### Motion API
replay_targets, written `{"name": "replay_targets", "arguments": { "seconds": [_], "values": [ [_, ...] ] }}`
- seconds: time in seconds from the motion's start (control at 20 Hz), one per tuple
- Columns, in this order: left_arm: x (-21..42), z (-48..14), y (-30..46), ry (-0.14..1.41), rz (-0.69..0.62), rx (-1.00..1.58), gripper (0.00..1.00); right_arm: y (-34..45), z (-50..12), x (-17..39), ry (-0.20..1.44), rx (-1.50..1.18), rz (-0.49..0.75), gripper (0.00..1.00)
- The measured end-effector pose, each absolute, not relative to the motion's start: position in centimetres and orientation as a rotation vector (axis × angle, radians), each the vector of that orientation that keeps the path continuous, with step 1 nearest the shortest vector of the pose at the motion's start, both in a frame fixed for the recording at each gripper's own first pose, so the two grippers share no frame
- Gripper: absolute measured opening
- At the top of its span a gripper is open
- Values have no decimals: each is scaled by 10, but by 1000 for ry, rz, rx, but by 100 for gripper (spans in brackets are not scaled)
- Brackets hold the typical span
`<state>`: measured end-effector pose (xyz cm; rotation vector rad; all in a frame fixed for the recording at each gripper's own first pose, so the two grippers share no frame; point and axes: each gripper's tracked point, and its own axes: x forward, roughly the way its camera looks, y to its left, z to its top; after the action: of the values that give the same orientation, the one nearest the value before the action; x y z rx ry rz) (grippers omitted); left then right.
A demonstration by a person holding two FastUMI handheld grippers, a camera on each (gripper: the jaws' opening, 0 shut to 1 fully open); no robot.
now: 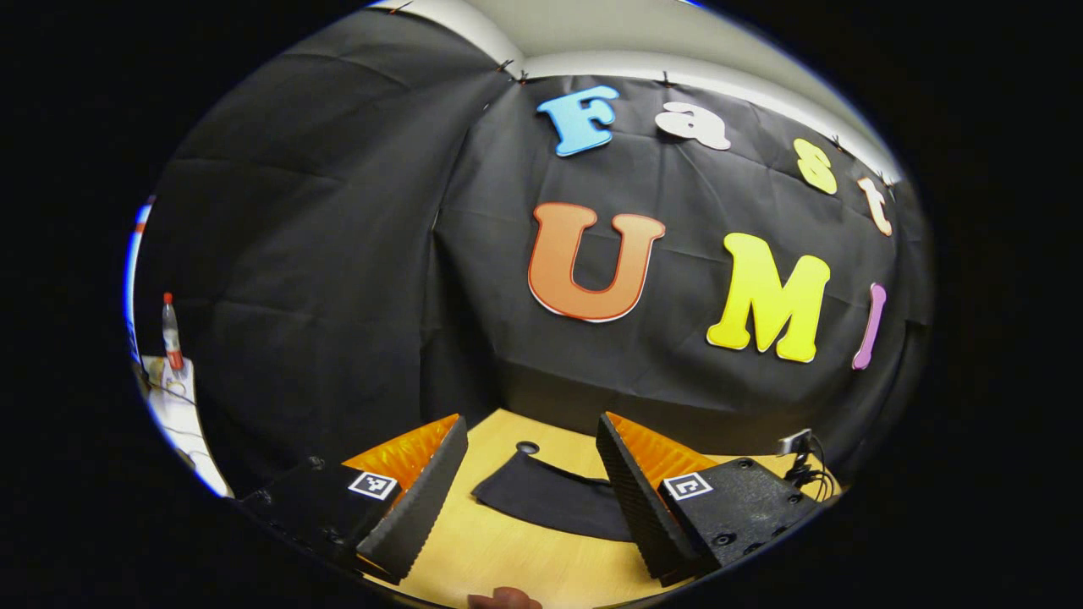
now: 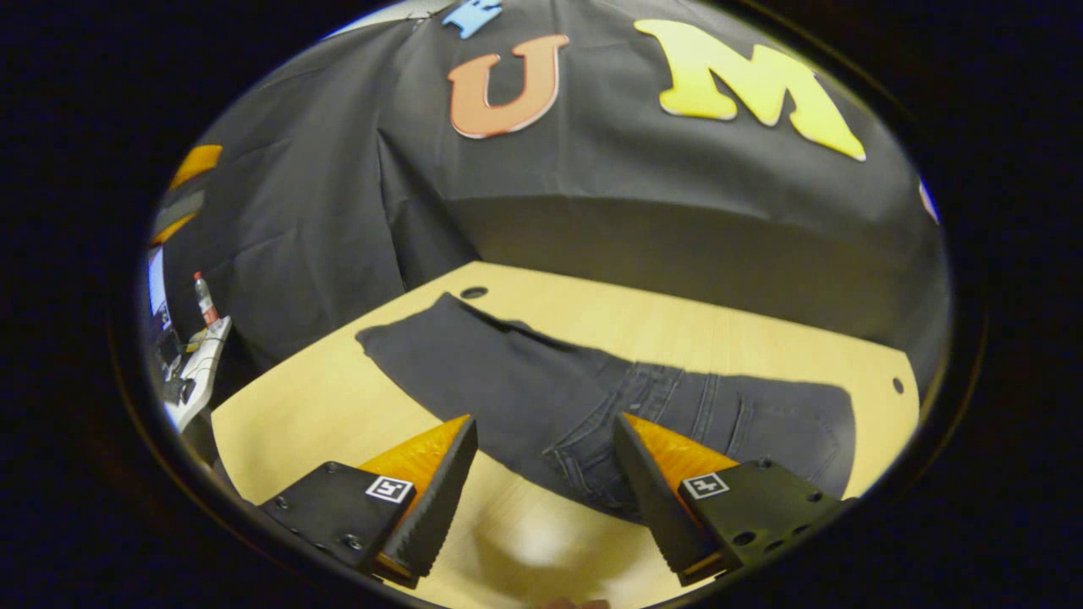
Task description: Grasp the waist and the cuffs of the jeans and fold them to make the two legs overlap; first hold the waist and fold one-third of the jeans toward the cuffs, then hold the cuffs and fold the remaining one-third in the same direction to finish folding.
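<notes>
We see the jeans (image 1: 550, 499) only in part in the left gripper view, the rest hidden behind a finger (image 1: 639, 499). In the right gripper view their waist end (image 2: 592, 482) slips behind a finger (image 2: 651, 499), and the table (image 2: 525, 541) just below is blurred. We cannot make out the small clutter (image 2: 190, 368) at the far left edge.
</notes>
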<state>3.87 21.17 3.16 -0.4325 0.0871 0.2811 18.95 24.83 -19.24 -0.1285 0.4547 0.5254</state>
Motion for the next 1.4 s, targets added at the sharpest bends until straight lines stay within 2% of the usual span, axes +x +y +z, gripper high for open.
{"name": "replay_targets", "arguments": {
  "seconds": [0.1,0.15,0.25,0.3,0.45,0.5,0.6,0.65,0.7,0.75,1.05,1.2,1.25,1.35,1.4],
  "values": [
    [52,5,201,144,239,-585,98,234,-150,185,357,-123,526,98],
    [57,-9,198,172,234,-656,99,223,-128,183,307,-116,520,94],
    [74,-43,192,237,233,-767,99,197,-94,181,235,-121,492,94],
    [82,-57,189,262,233,-803,99,182,-80,180,213,-115,472,97],
    [101,-97,178,359,219,-966,99,127,-47,174,175,-64,380,97],
    [106,-116,179,400,242,-990,99,110,-38,173,167,-44,342,94],
    [115,-145,175,471,255,-1001,99,69,-20,169,147,-14,263,94],
    [122,-154,171,493,252,-1034,99,49,-12,167,138,-9,222,100],
    [129,-158,168,515,249,-1084,99,28,-5,166,131,-5,185,97],
    [134,-162,168,530,256,-1130,99,10,1,163,135,5,149,94],
    [150,-210,180,633,352,-1227,99,-67,24,148,124,51,-11,94],
    [164,-218,189,630,384,-1269,100,-84,21,144,143,90,-53,94],
    [168,-218,191,630,383,-1277,98,-87,19,144,147,104,-61,97],
    [179,-215,194,625,380,-1333,100,-90,11,145,165,114,-71,94],
    [186,-216,197,614,387,-1359,96,-90,10,144,174,117,-73,97]
  ]
}}
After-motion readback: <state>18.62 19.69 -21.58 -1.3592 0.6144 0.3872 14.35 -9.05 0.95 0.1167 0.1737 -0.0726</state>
